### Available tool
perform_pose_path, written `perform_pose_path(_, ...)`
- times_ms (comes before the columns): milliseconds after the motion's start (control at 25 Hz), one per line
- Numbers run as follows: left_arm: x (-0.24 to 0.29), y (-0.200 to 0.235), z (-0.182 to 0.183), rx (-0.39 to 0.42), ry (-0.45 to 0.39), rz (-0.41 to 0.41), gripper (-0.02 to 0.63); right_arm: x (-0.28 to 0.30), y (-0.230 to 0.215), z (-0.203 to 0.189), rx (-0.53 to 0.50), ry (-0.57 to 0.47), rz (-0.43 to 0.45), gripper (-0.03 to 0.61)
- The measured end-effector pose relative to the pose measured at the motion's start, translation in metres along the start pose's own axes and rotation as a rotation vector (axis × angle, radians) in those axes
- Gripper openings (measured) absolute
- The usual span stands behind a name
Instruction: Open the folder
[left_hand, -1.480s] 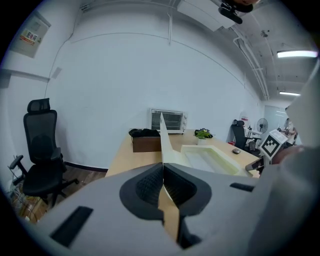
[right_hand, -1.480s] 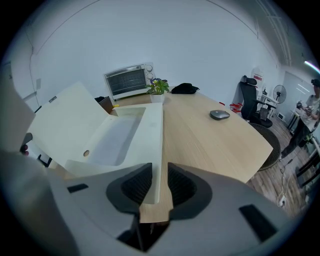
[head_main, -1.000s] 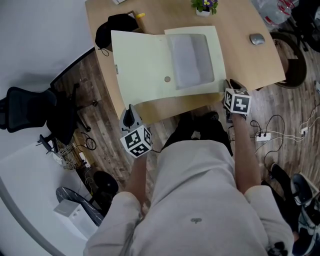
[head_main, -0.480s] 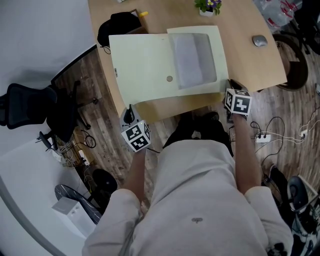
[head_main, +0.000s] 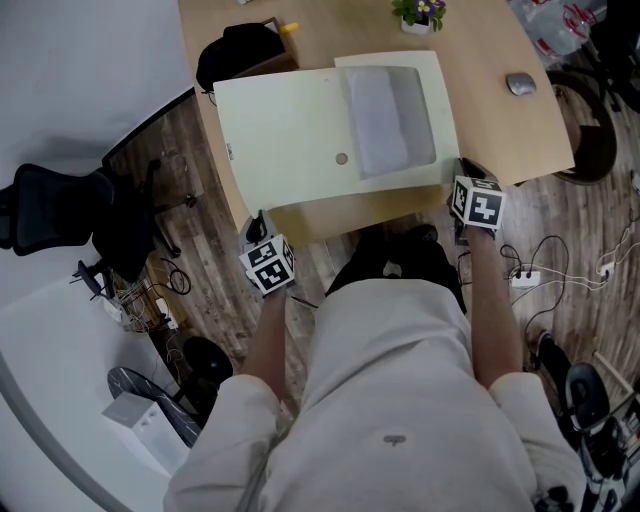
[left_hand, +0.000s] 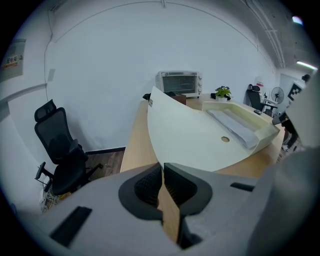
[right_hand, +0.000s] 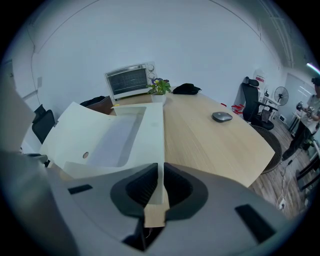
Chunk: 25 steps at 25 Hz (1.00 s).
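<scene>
Folder (head_main: 300, 130): pale yellow-green, lying open on the wooden table (head_main: 500, 130), toward its near left part. The left cover is swung out to the left and overhangs the table's left edge; it is plain, with one small round mark (head_main: 341, 158) near the spine. The right half carries a translucent grey pocket (head_main: 385, 115) with a raised rim around it. A narrow pale flap shows along the near edge. Right hand-held gripper (head_main: 462, 180): at the folder's near right corner, its jaws have just been closing and now pinch the folder's thin edge, which runs straight into the slot between them in the right gripper view. Left hand-held gripper (head_main: 257, 228): off the table's near left edge, apart from the folder, jaws pressed together with nothing held. Against the frame a second ago: the left cover, then raised and bowed, now lies flatter and reaches further left; the left hand-held gripper has dropped lower, its marker cube showing smaller in the head view; the right hand-held gripper has kept its place at the corner. Also on the table: a grey mouse (head_main: 520, 85) far right, a potted plant (head_main: 420, 12) at the far edge, a black bag (head_main: 235, 45) at the far left.
</scene>
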<state>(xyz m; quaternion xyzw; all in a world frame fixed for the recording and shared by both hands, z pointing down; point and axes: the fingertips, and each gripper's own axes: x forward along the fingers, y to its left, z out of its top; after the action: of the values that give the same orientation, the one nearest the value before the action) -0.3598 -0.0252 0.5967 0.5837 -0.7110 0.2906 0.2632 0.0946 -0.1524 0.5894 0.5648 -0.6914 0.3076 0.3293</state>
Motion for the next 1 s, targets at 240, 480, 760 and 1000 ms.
perform_pose_path(240,0.010,0.004,-0.008,-0.015,0.045,-0.002,0.014,0.001,0.000,0.001,0.002,0.001,0.004,0.026)
perform_pose_path(480,0.022,0.010,-0.018,-0.046,0.093,-0.005,0.018,0.001,0.000,0.000,0.001,0.006,0.001,0.024)
perform_pose_path(760,0.031,0.014,-0.025,-0.076,0.122,-0.004,0.023,0.001,-0.001,0.000,-0.005,0.013,-0.003,0.023)
perform_pose_path(1000,0.036,0.017,-0.029,-0.145,0.138,-0.028,0.028,0.002,-0.001,0.000,-0.011,0.016,-0.006,0.023)
